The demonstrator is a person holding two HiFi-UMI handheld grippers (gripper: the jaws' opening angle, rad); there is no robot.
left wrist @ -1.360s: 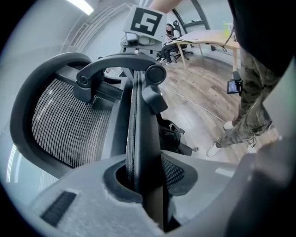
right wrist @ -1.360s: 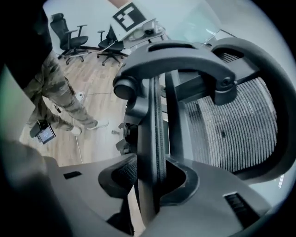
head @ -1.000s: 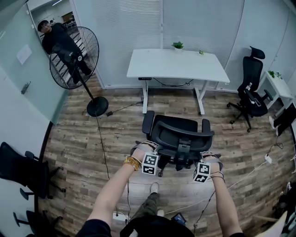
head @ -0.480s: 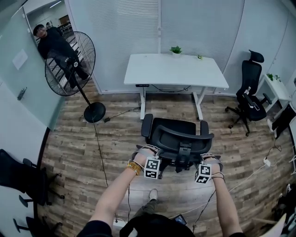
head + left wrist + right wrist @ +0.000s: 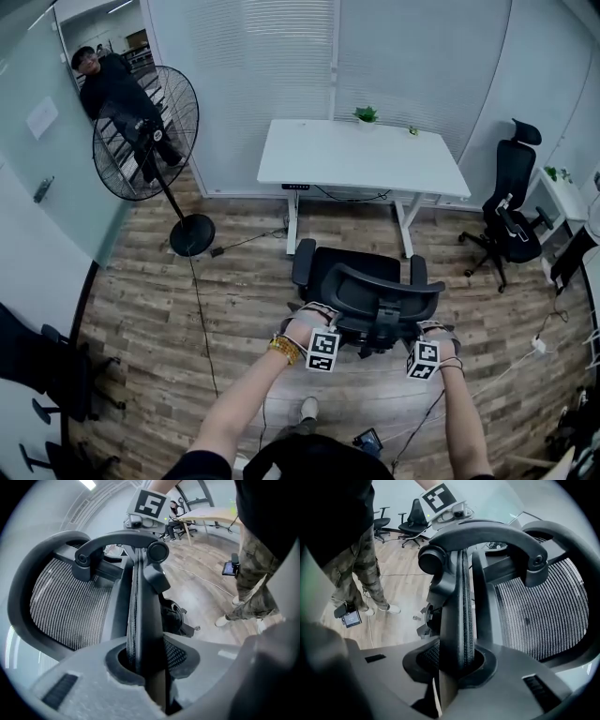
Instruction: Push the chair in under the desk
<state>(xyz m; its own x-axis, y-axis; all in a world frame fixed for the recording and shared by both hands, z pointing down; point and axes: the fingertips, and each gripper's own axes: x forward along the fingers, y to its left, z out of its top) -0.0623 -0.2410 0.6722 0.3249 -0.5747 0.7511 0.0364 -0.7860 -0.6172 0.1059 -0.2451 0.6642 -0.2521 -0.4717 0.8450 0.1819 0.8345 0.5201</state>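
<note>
A black mesh office chair (image 5: 367, 286) stands on the wood floor, its seat facing the white desk (image 5: 364, 157) and a short gap from the desk's front edge. I stand behind it. My left gripper (image 5: 323, 339) is shut on the left rim of the backrest, and in the left gripper view the rim (image 5: 140, 620) runs between the pressed jaws of the left gripper (image 5: 143, 665). My right gripper (image 5: 424, 352) is shut on the right rim, seen as a rim edge (image 5: 461, 616) clamped in the right gripper (image 5: 457, 667). The headrest bracket (image 5: 384, 323) sits between the two.
A standing fan (image 5: 150, 117) with a round base (image 5: 192, 234) is at the left of the desk. A second black chair (image 5: 511, 202) and a white side table (image 5: 565, 190) stand at the right. Cables (image 5: 511, 356) cross the floor. More chairs (image 5: 42, 366) are at the left. A small plant (image 5: 366, 114) sits on the desk.
The chair has rolled forward and stands closer to the desk's front edge. Both grippers moved with it, still clamped on the backrest.
</note>
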